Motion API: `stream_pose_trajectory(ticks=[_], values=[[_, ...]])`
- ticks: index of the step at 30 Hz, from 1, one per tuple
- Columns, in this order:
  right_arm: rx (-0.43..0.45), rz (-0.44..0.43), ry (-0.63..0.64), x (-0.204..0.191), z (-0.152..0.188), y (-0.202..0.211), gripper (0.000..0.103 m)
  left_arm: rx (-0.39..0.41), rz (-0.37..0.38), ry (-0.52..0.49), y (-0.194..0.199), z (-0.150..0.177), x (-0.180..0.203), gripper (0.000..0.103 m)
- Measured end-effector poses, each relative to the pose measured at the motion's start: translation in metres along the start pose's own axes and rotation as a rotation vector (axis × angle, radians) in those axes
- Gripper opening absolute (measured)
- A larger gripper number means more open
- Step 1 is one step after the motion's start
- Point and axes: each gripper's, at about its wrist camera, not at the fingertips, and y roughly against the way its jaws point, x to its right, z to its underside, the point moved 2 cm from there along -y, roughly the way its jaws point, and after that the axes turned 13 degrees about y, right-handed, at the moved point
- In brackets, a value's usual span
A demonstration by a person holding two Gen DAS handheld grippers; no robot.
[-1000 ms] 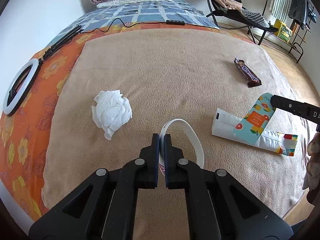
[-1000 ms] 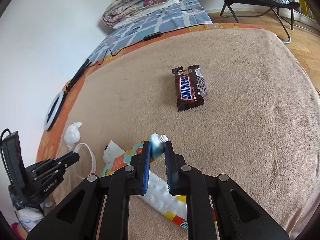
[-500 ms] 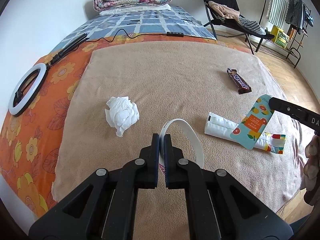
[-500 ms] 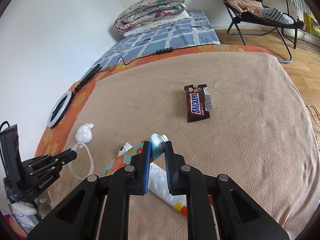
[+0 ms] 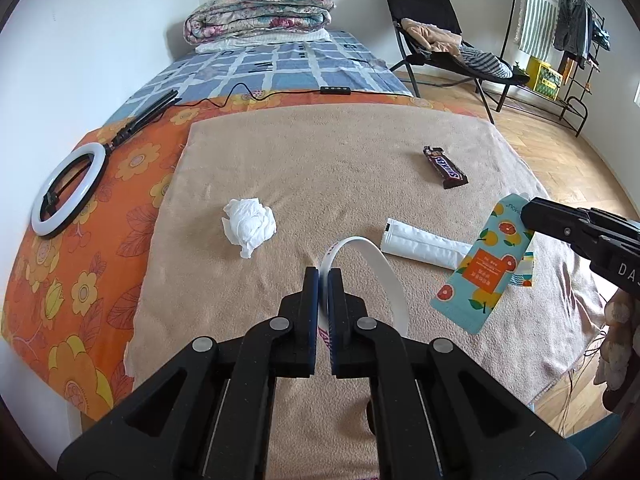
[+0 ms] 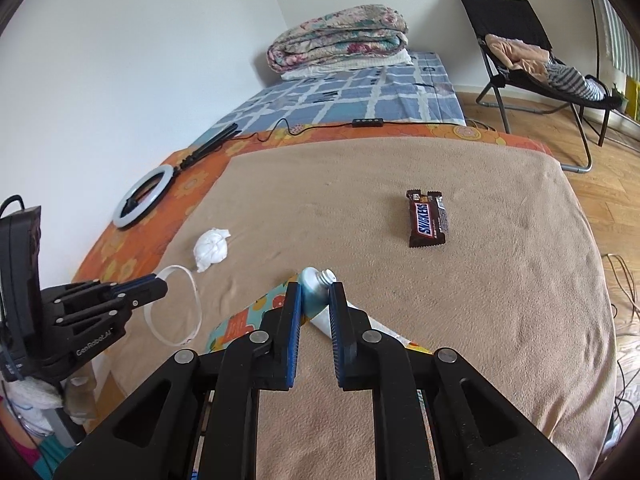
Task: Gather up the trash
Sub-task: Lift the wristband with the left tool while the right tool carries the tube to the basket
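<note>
Nearest the left wrist camera, the left gripper (image 5: 324, 276) has its jaws pressed together on a thin white plastic band with pink lettering (image 5: 374, 264), which loops up and away to the right of the fingertips, held above the blanket. At the right edge of that view, the right gripper (image 6: 316, 290) pinches a teal squeeze tube printed with orange citrus slices (image 5: 486, 266) by its neck; its bare threaded nozzle pokes out just past the fingertips in the right wrist view, and the flat body hangs down clear of the bedding. Directly under the tube lies a flattened white tube with a colourful printed end (image 5: 424, 244), resting on a beige fleece blanket (image 5: 320, 168). Left of it, a crumpled white paper tissue (image 5: 250, 226) sits on the blanket, well apart from both grippers. Farther out and to the right, a brown Snickers bar wrapper (image 6: 427, 220) lies flat on the same blanket. Beside the blanket's left edge, a white ring light on a black stand (image 5: 68, 188) lies on an orange flowered bedsheet (image 5: 60, 280). Beyond that spreads a blue and white checked sheet (image 5: 272, 72), with a folded floral quilt (image 5: 260, 12) stacked at the wall. On the wooden floor to the right stands a black folding chair draped with clothes (image 5: 436, 46).
</note>
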Motion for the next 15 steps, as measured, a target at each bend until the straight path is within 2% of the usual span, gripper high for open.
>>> stream_pose_trajectory(ticks=[15], values=[[0.006, -0.018, 0.129, -0.056, 0.043, 0.053, 0.012, 0.003, 0.054, -0.023, 0.061, 0.054, 0.004, 0.002]])
